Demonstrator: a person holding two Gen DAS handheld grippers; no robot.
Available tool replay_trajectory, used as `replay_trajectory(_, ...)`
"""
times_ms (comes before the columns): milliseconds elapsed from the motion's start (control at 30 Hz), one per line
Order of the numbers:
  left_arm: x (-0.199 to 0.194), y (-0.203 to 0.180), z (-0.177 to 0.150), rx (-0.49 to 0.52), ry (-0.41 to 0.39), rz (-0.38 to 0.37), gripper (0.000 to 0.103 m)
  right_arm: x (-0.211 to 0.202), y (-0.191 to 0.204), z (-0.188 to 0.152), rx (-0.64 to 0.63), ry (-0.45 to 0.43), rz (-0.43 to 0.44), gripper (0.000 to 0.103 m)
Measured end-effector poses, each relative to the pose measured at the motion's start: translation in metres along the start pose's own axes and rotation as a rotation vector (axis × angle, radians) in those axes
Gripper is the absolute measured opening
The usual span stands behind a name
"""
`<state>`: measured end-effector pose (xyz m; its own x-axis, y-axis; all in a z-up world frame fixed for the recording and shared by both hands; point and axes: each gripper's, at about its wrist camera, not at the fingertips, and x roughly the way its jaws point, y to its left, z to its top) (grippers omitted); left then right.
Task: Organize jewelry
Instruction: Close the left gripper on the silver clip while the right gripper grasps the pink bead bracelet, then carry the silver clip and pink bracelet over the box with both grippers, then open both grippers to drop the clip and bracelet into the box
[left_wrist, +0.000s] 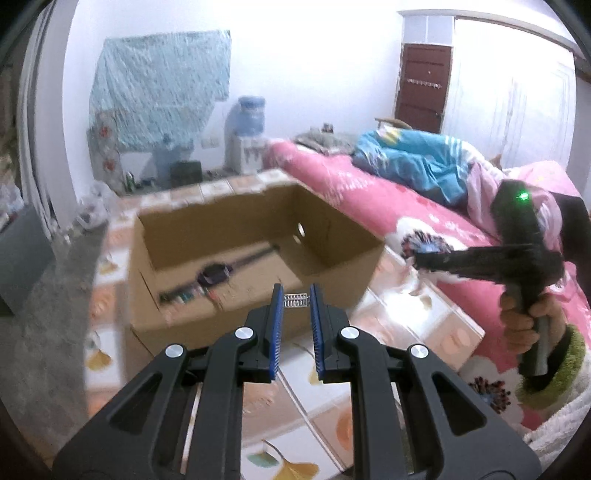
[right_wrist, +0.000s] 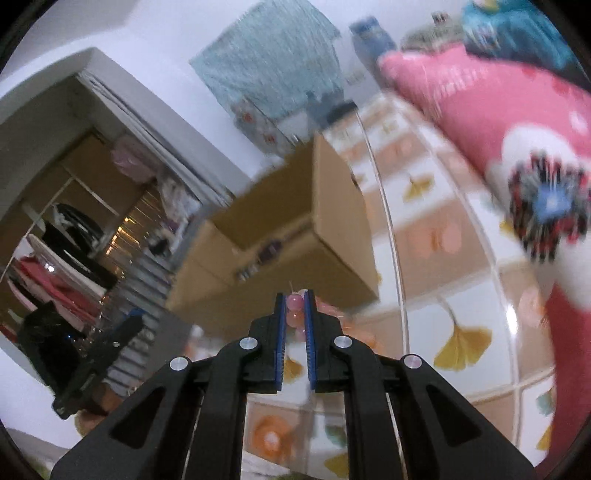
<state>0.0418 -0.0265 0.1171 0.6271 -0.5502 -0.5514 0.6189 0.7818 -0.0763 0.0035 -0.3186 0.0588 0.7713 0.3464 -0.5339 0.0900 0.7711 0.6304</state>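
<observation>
Between the left gripper's (left_wrist: 295, 295) blue pads sits a small silver clasp-like piece (left_wrist: 295, 301), pinched at the tips; light and stiff by the look, so an end grip should do. The right gripper (right_wrist: 295, 301) is clamped on pink beads (right_wrist: 294, 300), probably smooth and slippery, best held across one bead. Beyond, on the tiled table (left_wrist: 424, 317), the cardboard box (left_wrist: 255, 240) already holds a watch (left_wrist: 214, 277).
</observation>
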Motion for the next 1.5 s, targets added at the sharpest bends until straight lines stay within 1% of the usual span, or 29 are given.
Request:
replay_trajectory(67, -0.001, 0.002, 0.012, 0.011, -0.012, 0.013, 0.014, -0.015, 0.011, 0.02, -0.039, -0.05, 0.01, 0.01)
replay_trajectory(133, 0.003, 0.006, 0.028, 0.015, -0.009, 0.014, 0.014, -0.023, 0.02, 0.04, -0.073, -0.079, 0.024, 0.01)
replay_trajectory(200, 0.013, 0.011, 0.045, 0.009, 0.016, -0.002, 0.014, -0.027, 0.036, 0.061, -0.13, -0.098, 0.041, 0.01)
replay_trajectory(267, 0.026, 0.019, 0.059, -0.008, 0.058, -0.025, 0.014, -0.024, 0.046, 0.077, -0.171, -0.093, 0.059, 0.01)
replay_trajectory(333, 0.047, 0.027, 0.07, -0.04, 0.127, -0.065, 0.014, -0.011, 0.055, 0.097, -0.208, -0.066, 0.097, 0.01)
replay_trajectory(400, 0.068, 0.032, 0.075, -0.063, 0.188, -0.099, 0.014, 0.009, 0.059, 0.111, -0.224, -0.015, 0.128, 0.01)
replay_trajectory(467, 0.101, 0.039, 0.076, -0.094, 0.293, -0.138, 0.014, 0.029, 0.057, 0.122, -0.222, 0.042, 0.146, 0.01)
replay_trajectory(500, 0.112, 0.042, 0.072, -0.103, 0.335, -0.149, 0.014, 0.047, 0.055, 0.129, -0.217, 0.087, 0.148, 0.01)
replay_trajectory(533, 0.13, 0.044, 0.069, -0.108, 0.4, -0.16, 0.014, 0.058, 0.055, 0.131, -0.213, 0.112, 0.146, 0.01)
replay_trajectory(600, 0.154, 0.046, 0.064, -0.105, 0.496, -0.169, 0.014, 0.085, 0.049, 0.136, -0.199, 0.183, 0.136, 0.01)
replay_trajectory(700, 0.189, 0.051, 0.051, -0.107, 0.647, -0.18, 0.014, 0.111, 0.044, 0.135, -0.201, 0.257, 0.113, 0.01)
replay_trajectory(800, 0.209, 0.056, 0.036, -0.114, 0.75, -0.163, 0.014, 0.13, 0.042, 0.132, -0.223, 0.314, 0.072, 0.01)
replay_trajectory(900, 0.222, 0.061, 0.025, -0.114, 0.81, -0.139, 0.014, 0.137, 0.041, 0.132, -0.234, 0.341, 0.055, 0.01)
replay_trajectory(1000, 0.228, 0.064, 0.019, -0.119, 0.838, -0.124, 0.014, 0.142, 0.04, 0.133, -0.243, 0.358, 0.045, 0.01)
replay_trajectory(1100, 0.228, 0.066, 0.017, -0.126, 0.833, -0.126, 0.014, 0.146, 0.039, 0.135, -0.249, 0.376, 0.026, 0.01)
replay_trajectory(1200, 0.224, 0.07, 0.018, -0.159, 0.813, -0.134, 0.018, 0.152, 0.038, 0.135, -0.251, 0.402, 0.003, 0.01)
replay_trajectory(1233, 0.22, 0.074, 0.02, -0.171, 0.791, -0.134, 0.02, 0.153, 0.038, 0.135, -0.255, 0.408, -0.004, 0.01)
replay_trajectory(1367, 0.198, 0.082, 0.032, -0.185, 0.701, -0.12, 0.024, 0.159, 0.04, 0.135, -0.276, 0.435, -0.043, 0.01)
replay_trajectory(1433, 0.182, 0.086, 0.04, -0.194, 0.637, -0.109, 0.03, 0.162, 0.043, 0.136, -0.298, 0.446, -0.072, 0.01)
replay_trajectory(1500, 0.162, 0.091, 0.049, -0.204, 0.564, -0.091, 0.034, 0.167, 0.047, 0.138, -0.332, 0.453, -0.118, 0.01)
